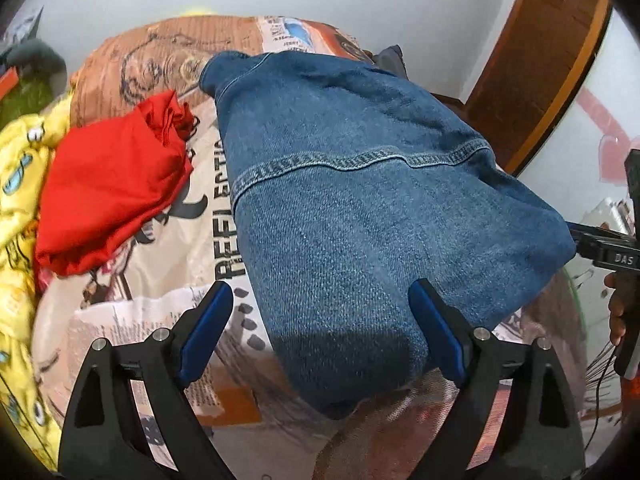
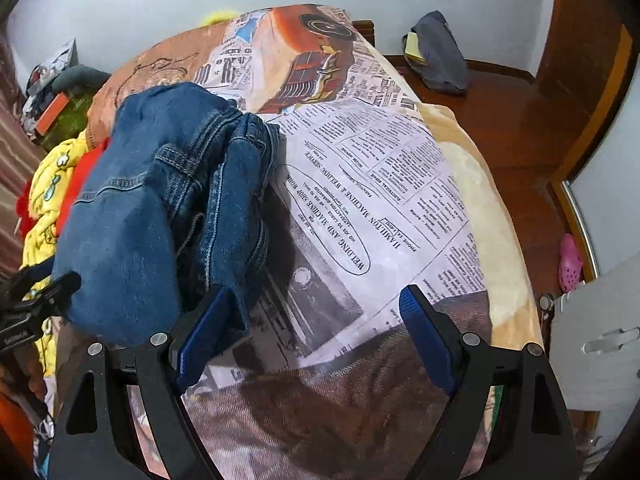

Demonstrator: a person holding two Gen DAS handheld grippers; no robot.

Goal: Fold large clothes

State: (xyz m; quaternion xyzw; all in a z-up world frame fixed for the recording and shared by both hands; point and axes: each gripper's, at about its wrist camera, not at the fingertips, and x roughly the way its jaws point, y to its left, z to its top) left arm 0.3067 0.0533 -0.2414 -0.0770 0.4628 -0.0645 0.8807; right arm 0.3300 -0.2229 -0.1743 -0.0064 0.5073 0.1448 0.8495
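Note:
A blue denim garment [image 1: 360, 208] lies folded in a thick bundle on the bed; its layered seams and edges show in the right wrist view [image 2: 168, 216]. My left gripper [image 1: 320, 300] is open, its blue-padded jaws standing on either side of the bundle's near end without pinching it. My right gripper [image 2: 316, 312] is open and empty; its left finger [image 2: 204, 332] is against the bundle's near right edge. The right gripper also shows at the right edge of the left wrist view [image 1: 612, 256].
The bed carries a newspaper-print cover [image 2: 384, 200]. A red garment [image 1: 116, 196] and a yellow cartoon-print cloth [image 1: 20, 208] lie to the left of the denim. A dark cloth [image 2: 440, 56] lies on the wooden floor beyond the bed, and a pink shoe [image 2: 570, 264] at the right.

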